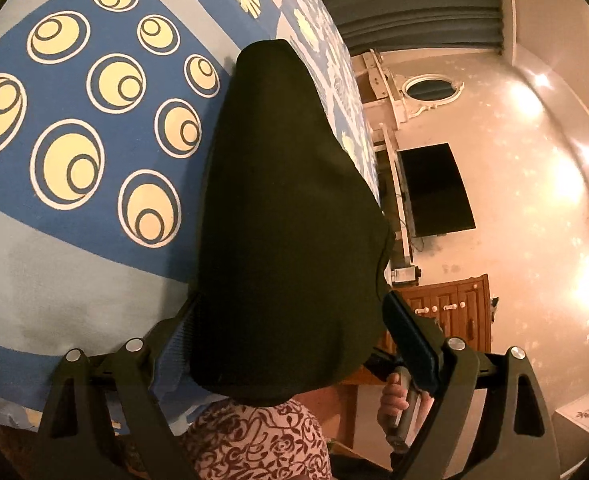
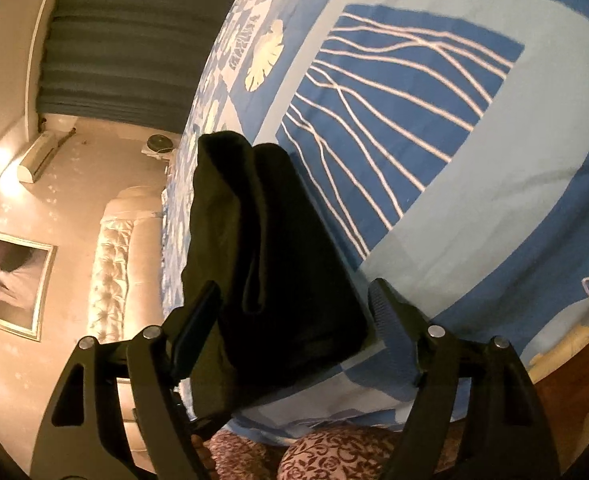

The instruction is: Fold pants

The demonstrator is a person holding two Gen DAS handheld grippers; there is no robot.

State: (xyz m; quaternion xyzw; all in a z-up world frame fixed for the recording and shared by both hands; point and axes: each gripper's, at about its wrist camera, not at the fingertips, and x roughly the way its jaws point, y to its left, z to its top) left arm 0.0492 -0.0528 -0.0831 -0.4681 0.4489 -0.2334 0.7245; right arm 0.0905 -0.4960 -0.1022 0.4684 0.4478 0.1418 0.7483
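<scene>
Black pants (image 1: 290, 208) lie folded in a narrow stack on the blue patterned bedspread (image 1: 74, 216), at the near edge of the bed. In the left wrist view my left gripper (image 1: 290, 320) is open, its fingers (image 1: 410, 340) standing either side of the stack's near end. In the right wrist view the pants (image 2: 270, 264) show layered folds, and my right gripper (image 2: 294, 312) is open with its fingers (image 2: 390, 324) spread around the near end. Neither gripper pinches the cloth.
The bed edge runs just below the pants. The person's floral-print clothing (image 1: 262, 440) is close under both grippers. A hand holding the other gripper's handle (image 1: 398, 396) shows at the right. A wall TV (image 1: 434, 192), wooden cabinet (image 1: 450, 304) and headboard (image 2: 114, 264) lie beyond.
</scene>
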